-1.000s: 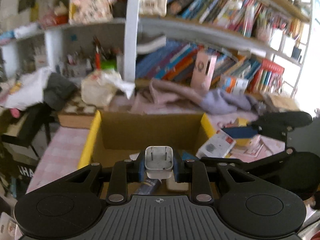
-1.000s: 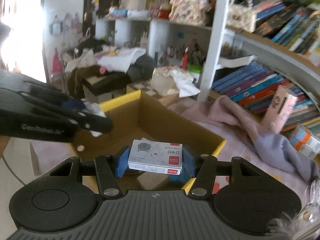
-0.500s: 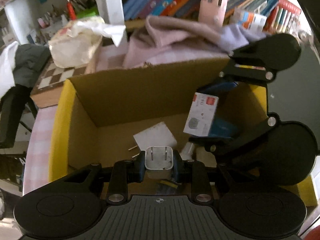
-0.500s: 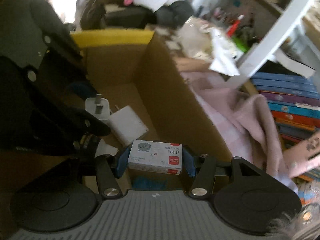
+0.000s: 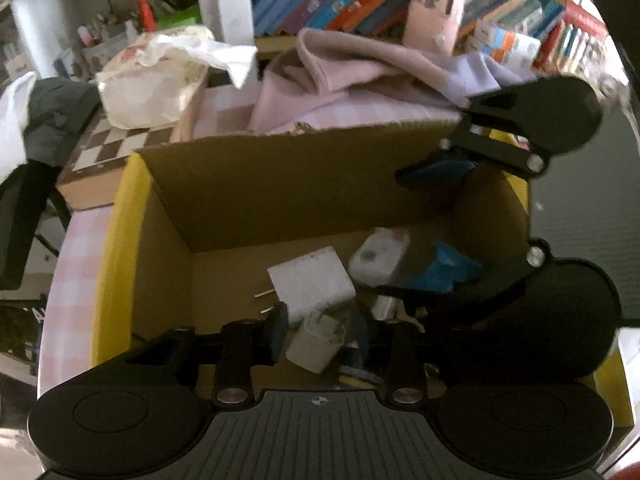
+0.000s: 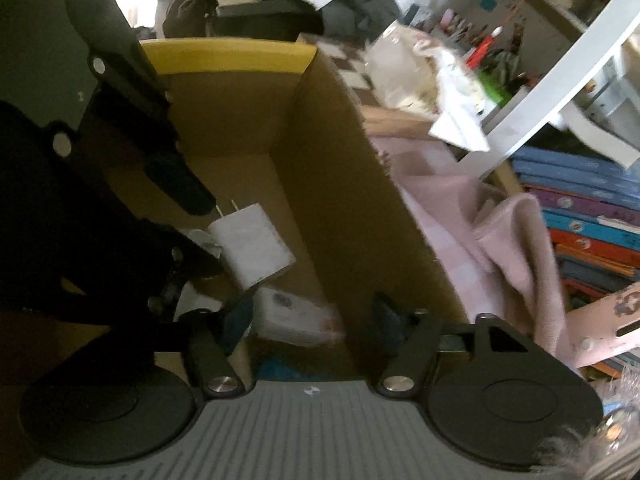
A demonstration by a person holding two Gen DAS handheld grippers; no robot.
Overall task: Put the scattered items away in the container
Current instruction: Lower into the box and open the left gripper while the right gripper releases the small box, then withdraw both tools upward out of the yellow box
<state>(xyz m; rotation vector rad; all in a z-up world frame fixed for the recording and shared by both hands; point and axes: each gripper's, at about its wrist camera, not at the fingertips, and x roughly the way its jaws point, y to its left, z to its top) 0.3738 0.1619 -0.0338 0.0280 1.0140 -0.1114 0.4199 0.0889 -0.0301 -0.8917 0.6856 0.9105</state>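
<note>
An open cardboard box (image 5: 288,184) with yellow flaps lies under both grippers. My left gripper (image 5: 318,334) is inside it and its jaws are opening. The white plug adapter (image 5: 316,344) hangs tilted between its fingers, free of the pads. My right gripper (image 6: 312,320) is also opening over the box (image 6: 320,168). The small white carton with a red end (image 6: 296,316) is blurred as it slips down between its fingers. That carton (image 5: 378,256) also shows in the left wrist view, under the right gripper (image 5: 438,224). A bigger white charger (image 5: 310,282) lies on the box floor.
A pink cloth (image 5: 352,76) is heaped behind the box, with a white crumpled bag (image 5: 152,80) on a chessboard (image 5: 104,148) to its left. Shelves of books (image 6: 592,216) and a pink carton (image 5: 434,4) stand beyond. Blue items (image 5: 448,272) lie in the box.
Both grippers came down from above the box rim into the box. Their jaws have spread; the adapter has tipped over and the small carton has dropped lower.
</note>
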